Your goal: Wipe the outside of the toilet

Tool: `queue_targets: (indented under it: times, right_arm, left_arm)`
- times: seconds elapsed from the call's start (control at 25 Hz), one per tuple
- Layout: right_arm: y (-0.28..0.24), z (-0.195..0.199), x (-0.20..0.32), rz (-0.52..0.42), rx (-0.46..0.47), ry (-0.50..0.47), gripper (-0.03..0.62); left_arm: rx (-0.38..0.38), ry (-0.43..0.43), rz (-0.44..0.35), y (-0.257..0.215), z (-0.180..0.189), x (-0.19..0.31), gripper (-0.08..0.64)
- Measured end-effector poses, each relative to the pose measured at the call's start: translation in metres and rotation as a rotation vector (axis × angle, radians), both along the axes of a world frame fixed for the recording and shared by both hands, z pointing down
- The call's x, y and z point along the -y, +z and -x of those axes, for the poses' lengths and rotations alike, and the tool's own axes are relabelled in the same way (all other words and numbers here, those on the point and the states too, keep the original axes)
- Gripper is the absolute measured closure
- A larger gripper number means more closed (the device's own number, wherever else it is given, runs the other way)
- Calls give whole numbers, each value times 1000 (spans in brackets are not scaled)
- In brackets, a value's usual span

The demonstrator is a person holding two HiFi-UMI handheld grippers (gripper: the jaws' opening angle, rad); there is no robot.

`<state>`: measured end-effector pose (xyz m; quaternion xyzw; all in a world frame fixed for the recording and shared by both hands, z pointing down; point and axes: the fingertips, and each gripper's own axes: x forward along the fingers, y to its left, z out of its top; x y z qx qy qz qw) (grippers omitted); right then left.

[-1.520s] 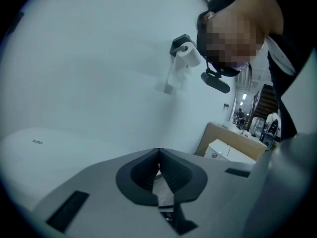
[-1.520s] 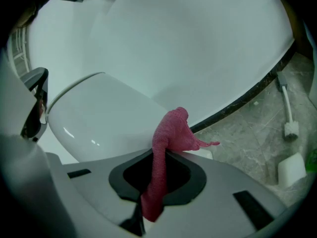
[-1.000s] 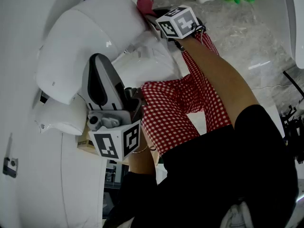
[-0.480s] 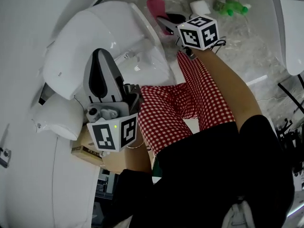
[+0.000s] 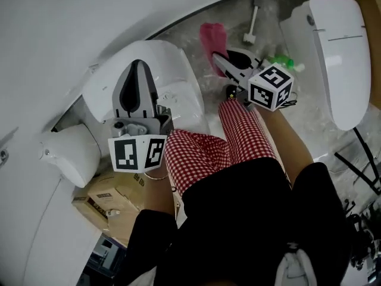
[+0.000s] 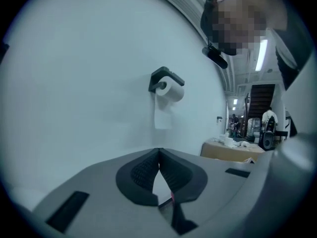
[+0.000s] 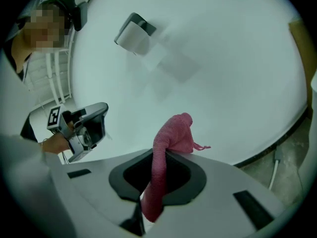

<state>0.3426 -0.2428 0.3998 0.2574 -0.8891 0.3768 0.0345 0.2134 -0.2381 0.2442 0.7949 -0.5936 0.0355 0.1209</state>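
Since the toilet (image 5: pixel 175 70) is what wants wiping, it anchors everything: its white body lies at the left-centre of the head view, against the curved wall, with its long axis seeming to run from lower left up toward the centre. The pink cloth (image 5: pixel 212 39) hangs just off its right flank, apart from the porcelain, so the coming move turns on that gap. The toilet lies to the left of the cloth, and I judge the cloth must swing leftward and down to meet the outer shell.

The right gripper (image 5: pixel 219 60) is clenched on the pink cloth, which stands up between its jaws in the right gripper view and flops over at the top. That view looks at bare wall and a wall-mounted holder (image 7: pixel 133 33), not at the toilet, so the jaws are aimed away from the work.

The left gripper (image 5: pixel 138 69) is the nearer one, poised over the toilet's top, but its jaws are pressed together at the tips with nothing between them. Its own view shows only wall and a toilet paper roll (image 6: pixel 171 90).

Further out, a green bottle (image 5: pixel 284 60) and a white-handled tool (image 5: pixel 252 22) lie on the floor beyond the right gripper. A second white fixture (image 5: pixel 333 52) stands at far right and a cardboard box (image 5: pixel 107 198) at lower left. None of these blocks the path.
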Motion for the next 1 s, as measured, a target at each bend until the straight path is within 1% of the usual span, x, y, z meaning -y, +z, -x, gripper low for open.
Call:
queue_targets:
  times: [0.04, 0.12, 0.24, 0.36, 0.48, 0.56, 0.68, 0.84, 1.0]
  right_arm:
    - [-19, -2, 0, -18, 21, -16, 538]
    - [-56, -4, 7, -63, 66, -54, 538]
    - [-108, 2, 22, -151, 105, -120, 538]
    - [-149, 6, 20, -198, 133, -157, 538]
    - [-174, 11, 12, -202, 164, -199, 538]
    - [-186, 25, 6, -192, 186, -243, 538]
    - [-196, 54, -4, -160, 233, -316, 538]
    - [-194, 77, -18, -110, 258, -350, 537]
    - [-197, 108, -36, -117, 274, -404, 538]
  left_arm:
    - [1, 15, -10, -12, -4, 0, 551]
    - [3, 10, -34, -35, -6, 1, 551]
    - [26, -36, -62, -67, 2, 0, 551]
    - [23, -77, -54, -94, 11, -13, 551]
    - [-19, -143, -52, -115, 21, -33, 551]
    - [-35, -202, -51, -126, 35, -47, 551]
    - [-12, -301, -36, -136, 61, -74, 551]
    - [25, -395, -9, -145, 89, -117, 551]
    - [76, -488, 12, -151, 127, -170, 551]
